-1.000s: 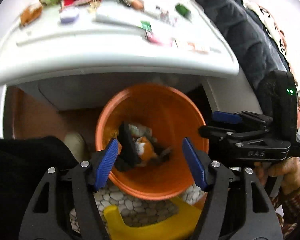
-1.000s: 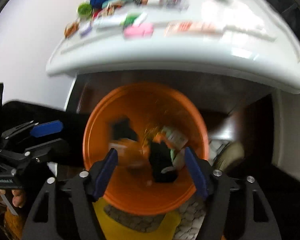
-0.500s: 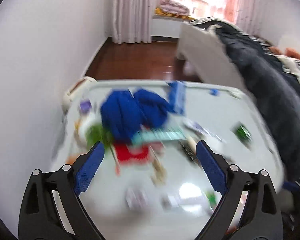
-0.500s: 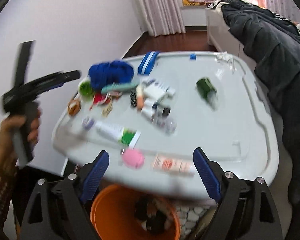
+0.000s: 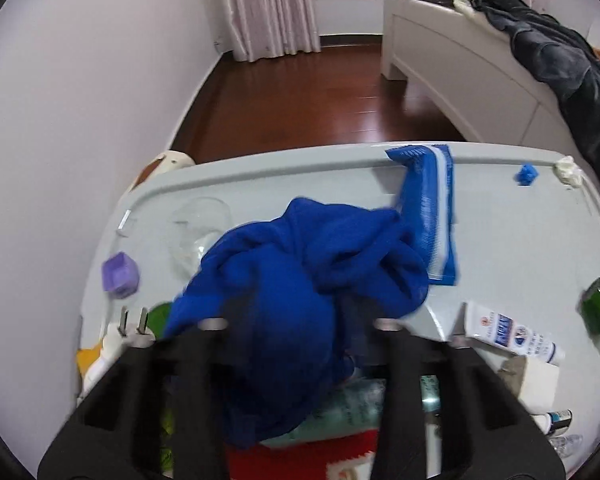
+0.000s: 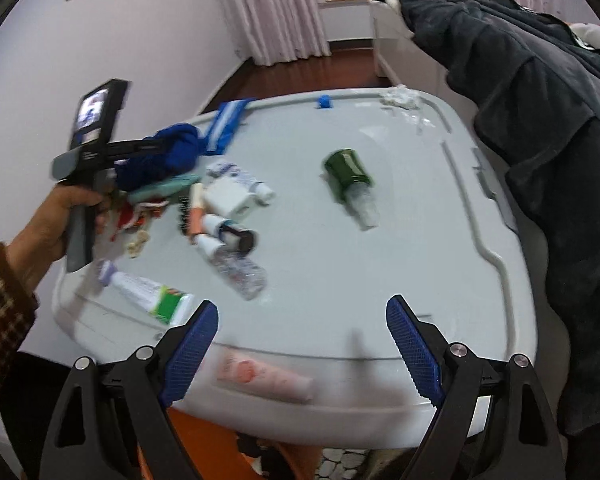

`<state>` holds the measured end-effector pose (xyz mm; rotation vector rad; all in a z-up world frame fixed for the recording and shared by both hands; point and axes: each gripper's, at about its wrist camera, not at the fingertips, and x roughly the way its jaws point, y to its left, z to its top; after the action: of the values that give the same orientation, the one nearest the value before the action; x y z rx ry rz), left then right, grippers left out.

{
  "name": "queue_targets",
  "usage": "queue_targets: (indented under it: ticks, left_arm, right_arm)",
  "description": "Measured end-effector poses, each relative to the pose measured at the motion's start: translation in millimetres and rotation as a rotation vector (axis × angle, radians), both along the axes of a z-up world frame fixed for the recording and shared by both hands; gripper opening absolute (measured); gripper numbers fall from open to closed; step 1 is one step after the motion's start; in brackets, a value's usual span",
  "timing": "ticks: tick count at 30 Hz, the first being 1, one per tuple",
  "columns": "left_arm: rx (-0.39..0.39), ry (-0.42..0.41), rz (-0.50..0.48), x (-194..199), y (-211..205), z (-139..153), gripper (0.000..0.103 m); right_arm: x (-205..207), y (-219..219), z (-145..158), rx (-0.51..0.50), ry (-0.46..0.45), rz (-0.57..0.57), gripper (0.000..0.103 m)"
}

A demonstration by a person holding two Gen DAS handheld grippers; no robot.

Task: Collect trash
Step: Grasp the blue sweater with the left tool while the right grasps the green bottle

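Trash [image 6: 236, 272] mostly remains on the worktop [image 6: 420, 240]; my left gripper [image 5: 296, 344] closes on blue cloth [image 5: 308, 264], right gripper [image 6: 300, 344] open, empty.

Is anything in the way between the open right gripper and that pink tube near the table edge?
Nothing visible. The pink tube lies on the table just in front of the right gripper, whose jaws stand open and empty on either side of it.
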<state>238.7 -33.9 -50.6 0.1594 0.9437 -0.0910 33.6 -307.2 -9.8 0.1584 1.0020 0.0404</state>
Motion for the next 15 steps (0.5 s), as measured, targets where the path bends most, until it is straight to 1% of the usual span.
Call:
queue_targets:
  ticks: [3, 5, 8, 9, 11, 13, 15]
  left_arm:
    - [-0.028, -0.033, -0.026, -11.4, -0.3, 6.1, 0.014]
    - [-0.097, -0.047, -0.014, -22.7, 6.4, 17.9, 0.012]
    - [-0.184, -0.095, -0.038, -48.0, 7.1, 46.6, 0.009]
    - [-0.205, -0.104, -0.051, -54.9, 4.6, 54.2, 0.009]
    - [-0.244, -0.148, -0.081, -75.0, -2.0, 74.3, 0.010]
    - [-0.277, -0.183, -0.114, -100.5, -6.1, 90.2, 0.009]
    - [-0.307, -0.199, -0.137, -119.4, -10.0, 98.2, 0.009]
  right_arm:
    - [16.3, -8.3, 3.7, -0.034, -0.014, -0.005, 0.084]
    - [32.9, -10.7, 6.6, -0.078, -0.043, 0.008, 0.084]
    - [63.2, -6.3, 2.5, -0.190, -0.079, 0.057, 0.084]
    - [71.5, -5.1, -0.6, -0.213, -0.081, 0.069, 0.082]
    - [92.3, -1.4, -11.2, -0.244, -0.067, 0.101, 0.071]
    - [108.6, -0.9, -22.0, -0.266, -0.046, 0.116, 0.063]
    - [121.8, -2.2, -32.5, -0.269, -0.023, 0.113, 0.063]
